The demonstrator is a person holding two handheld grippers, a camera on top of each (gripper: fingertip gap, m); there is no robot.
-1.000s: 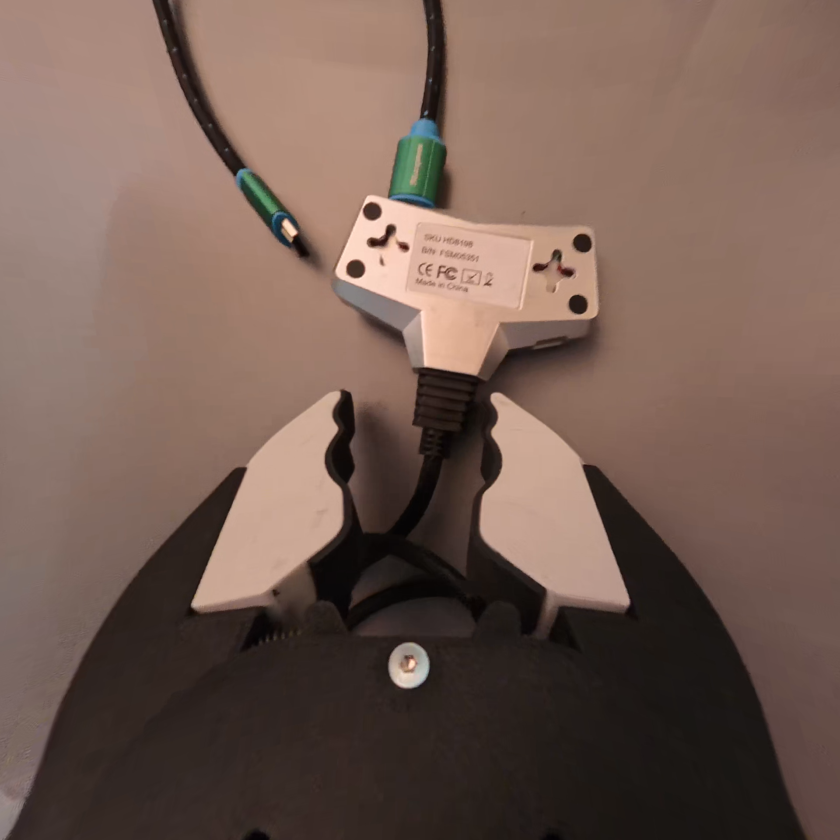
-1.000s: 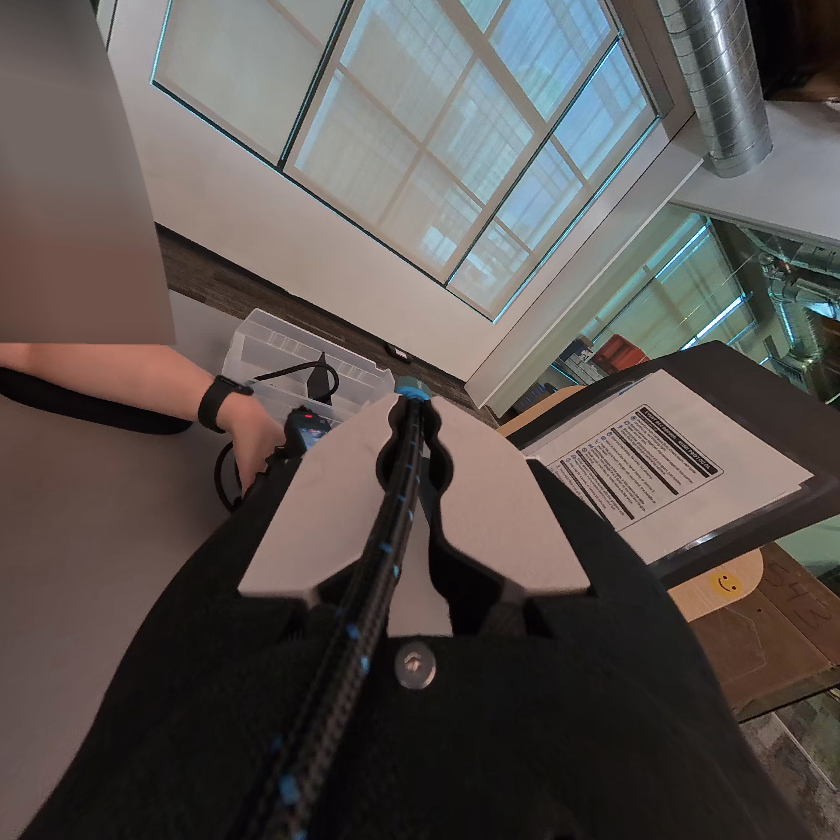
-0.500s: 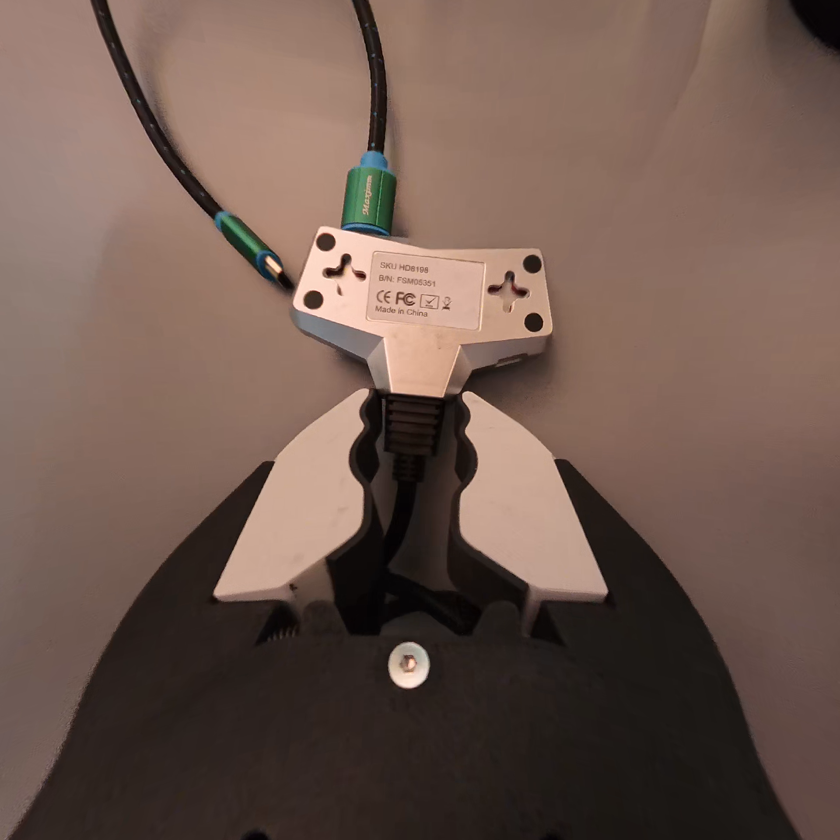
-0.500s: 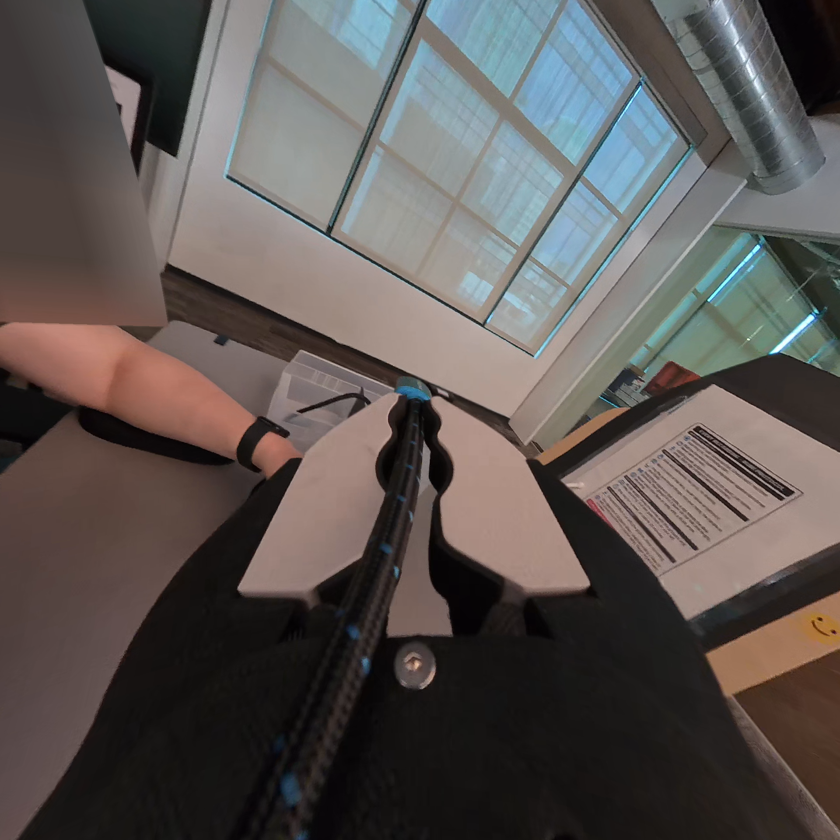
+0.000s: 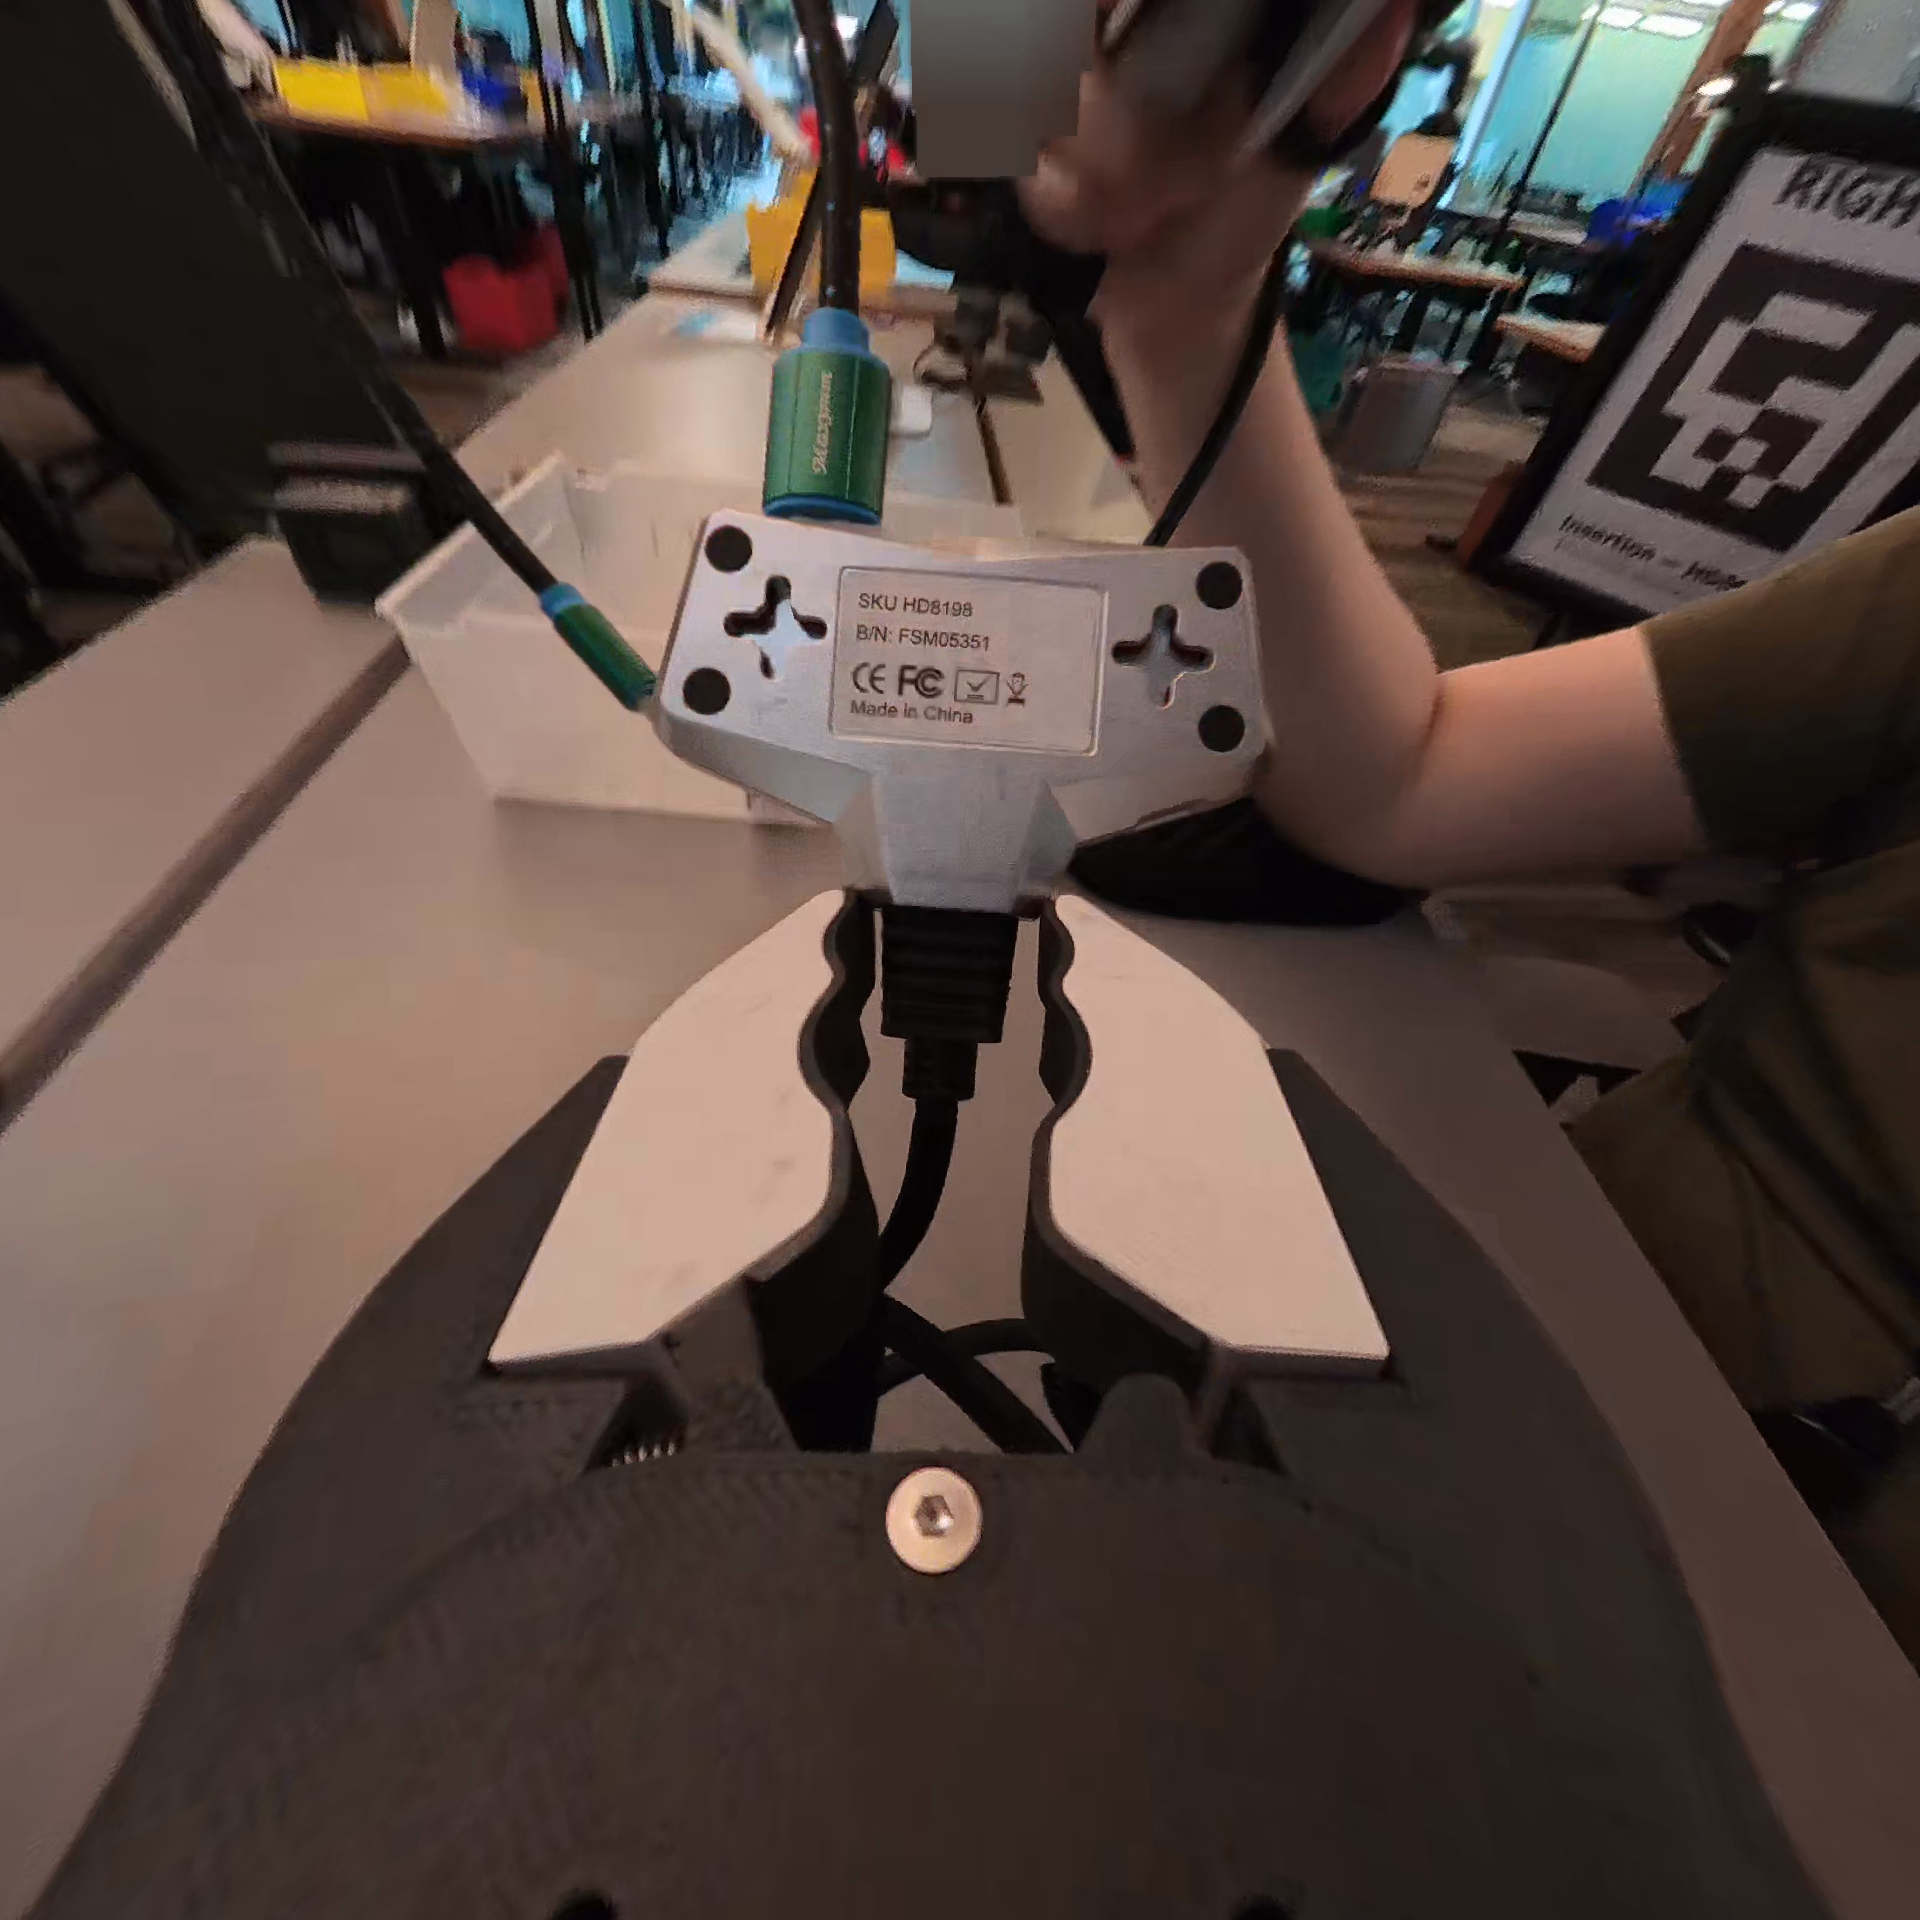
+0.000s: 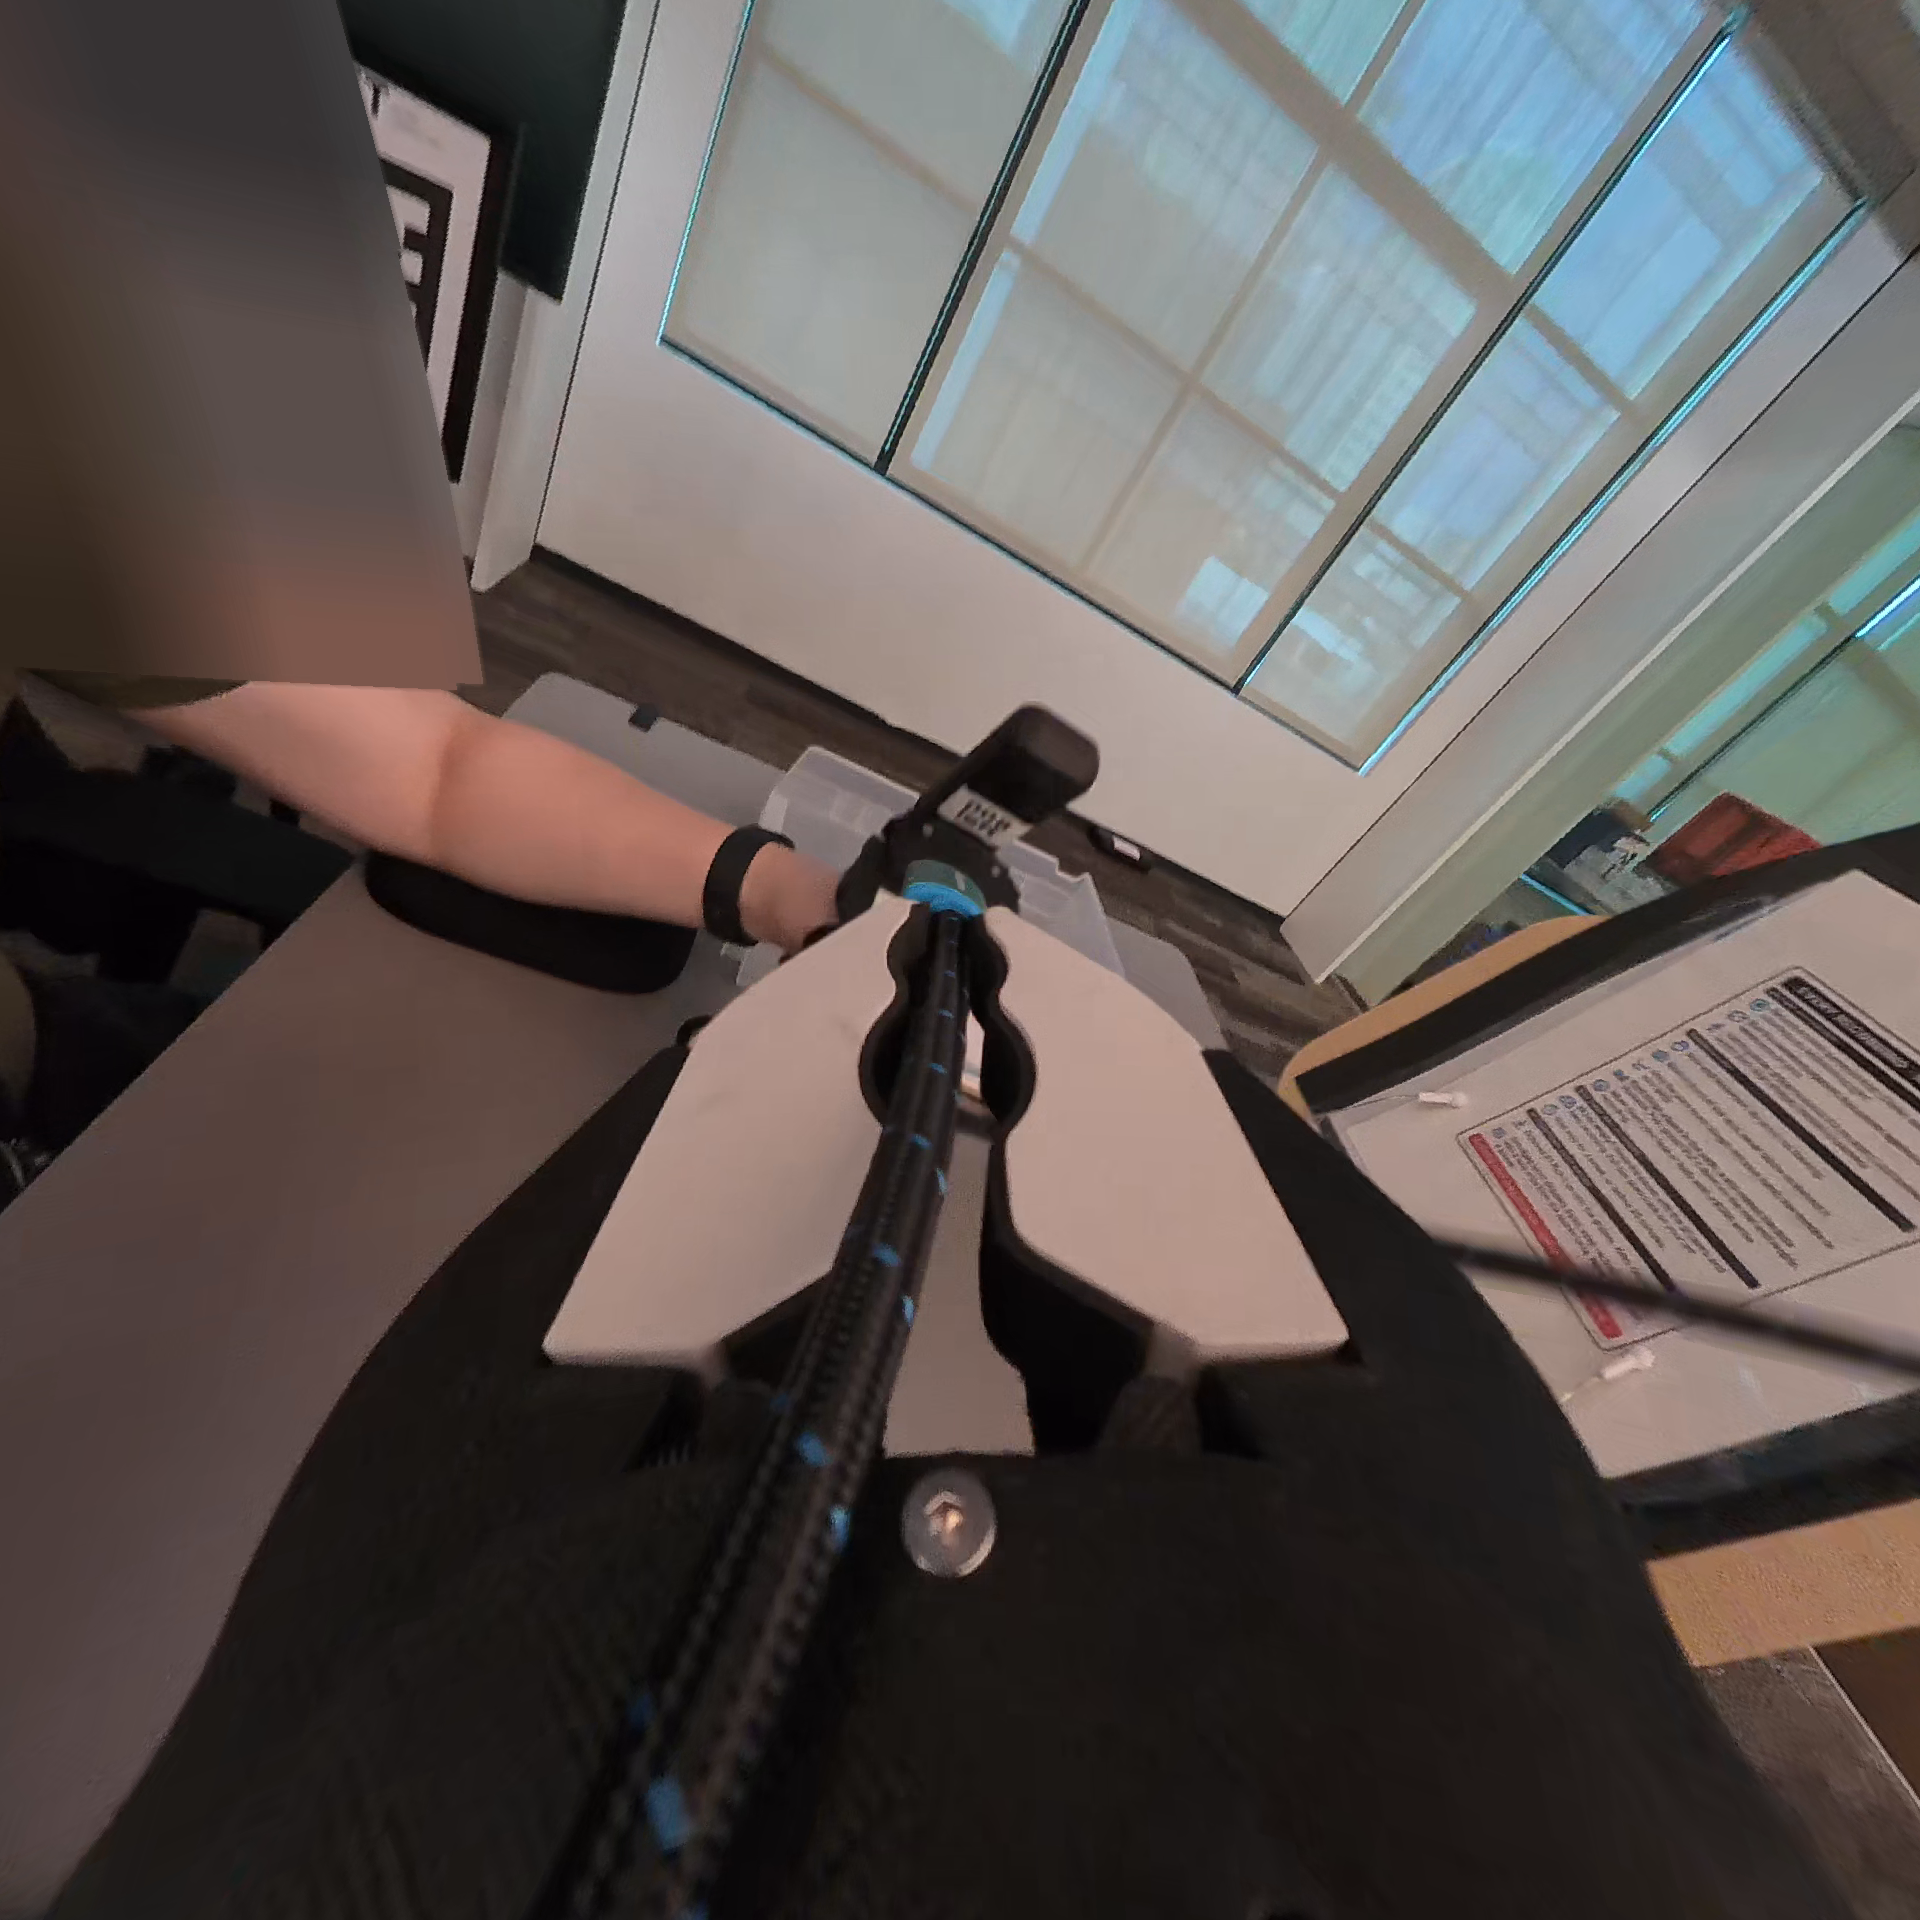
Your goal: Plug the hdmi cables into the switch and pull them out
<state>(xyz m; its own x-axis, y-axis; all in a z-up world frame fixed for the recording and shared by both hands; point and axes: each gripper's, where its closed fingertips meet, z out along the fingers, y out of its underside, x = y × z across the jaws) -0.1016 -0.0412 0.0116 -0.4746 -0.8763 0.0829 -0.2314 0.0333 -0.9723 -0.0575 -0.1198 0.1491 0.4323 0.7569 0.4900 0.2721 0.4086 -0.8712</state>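
My left gripper is shut on the ribbed black cable boot at the bottom of the silver HDMI switch and holds it above the grey table, label side facing me. One green HDMI plug sits in the switch's top port. A second green plug hangs loose at the switch's left corner. My right gripper is shut on the black-and-blue braided cable just behind that plug's blue collar. The switch is hidden in the right wrist view.
A clear plastic box stands on the table behind the switch. A person's forearm rests on a black pad at the right. A black-and-white marker sign stands at the far right. A board with a printed sheet lies right of my right gripper.
My left gripper closed on the switch's cable boot, then lifted and tilted the switch off the table. My right gripper, still holding the cable, swung down toward the left gripper.
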